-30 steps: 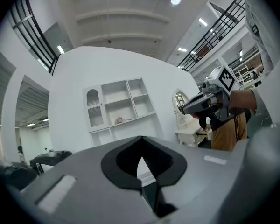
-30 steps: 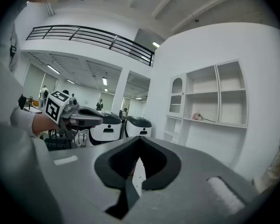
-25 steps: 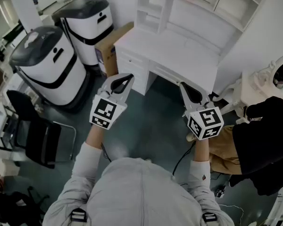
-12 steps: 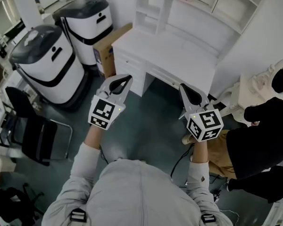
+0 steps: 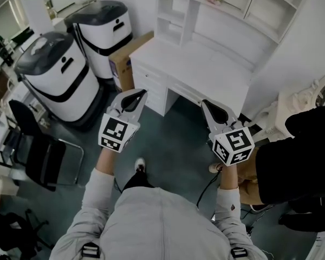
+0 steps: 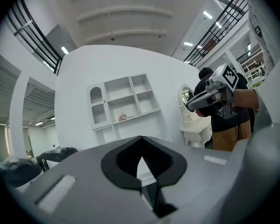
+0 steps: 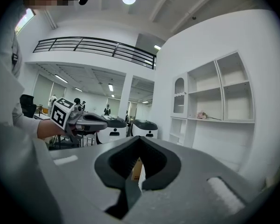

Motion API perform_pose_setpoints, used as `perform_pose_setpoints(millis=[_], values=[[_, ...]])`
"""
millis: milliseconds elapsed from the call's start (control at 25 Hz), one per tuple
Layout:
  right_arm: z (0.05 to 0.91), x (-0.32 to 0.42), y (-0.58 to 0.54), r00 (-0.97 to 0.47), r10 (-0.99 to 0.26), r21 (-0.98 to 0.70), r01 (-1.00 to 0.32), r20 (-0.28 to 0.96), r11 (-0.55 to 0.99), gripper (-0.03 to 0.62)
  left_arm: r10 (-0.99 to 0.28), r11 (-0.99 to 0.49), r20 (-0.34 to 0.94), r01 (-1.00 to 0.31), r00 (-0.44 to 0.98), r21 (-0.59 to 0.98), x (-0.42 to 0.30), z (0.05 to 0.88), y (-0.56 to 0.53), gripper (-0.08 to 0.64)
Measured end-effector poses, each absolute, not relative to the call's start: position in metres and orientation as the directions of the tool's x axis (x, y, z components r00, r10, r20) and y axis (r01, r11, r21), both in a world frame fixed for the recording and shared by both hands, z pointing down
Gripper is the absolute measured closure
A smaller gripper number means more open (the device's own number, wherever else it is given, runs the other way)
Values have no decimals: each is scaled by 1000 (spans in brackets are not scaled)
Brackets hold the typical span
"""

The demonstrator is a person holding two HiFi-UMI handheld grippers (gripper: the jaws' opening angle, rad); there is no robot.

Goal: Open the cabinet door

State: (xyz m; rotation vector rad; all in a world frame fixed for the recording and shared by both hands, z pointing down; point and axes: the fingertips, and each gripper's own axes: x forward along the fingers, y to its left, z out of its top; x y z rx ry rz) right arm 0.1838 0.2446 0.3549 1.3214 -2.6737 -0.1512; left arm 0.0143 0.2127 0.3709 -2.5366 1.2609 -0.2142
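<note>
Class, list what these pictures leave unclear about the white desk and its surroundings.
- Door handle on the desk: too small in the head view; the left hand-held gripper and right hand-held gripper cover the desk front in their own views.
- The shelf unit: top cut off by the head view's upper edge.
- The person in black: cut off by its right edge.

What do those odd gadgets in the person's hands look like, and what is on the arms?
The left gripper and right gripper are grey and taper to two black-padded jaws. Each carries a white cube printed with black square markers. The person wears light grey sleeves.
</note>
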Motion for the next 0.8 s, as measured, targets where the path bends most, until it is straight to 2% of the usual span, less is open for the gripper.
perform_pose_setpoints(millis=[360,800], values=[[368,187,162,-556,-824,150,-810,112,567,591,-777,-596,9,-731,629,-332,15,383,117,542],[327,173,29,-501,-864,147,-852,58,503,591,-709,-659,-3,-664,705,-354,12,352,-28,541]])
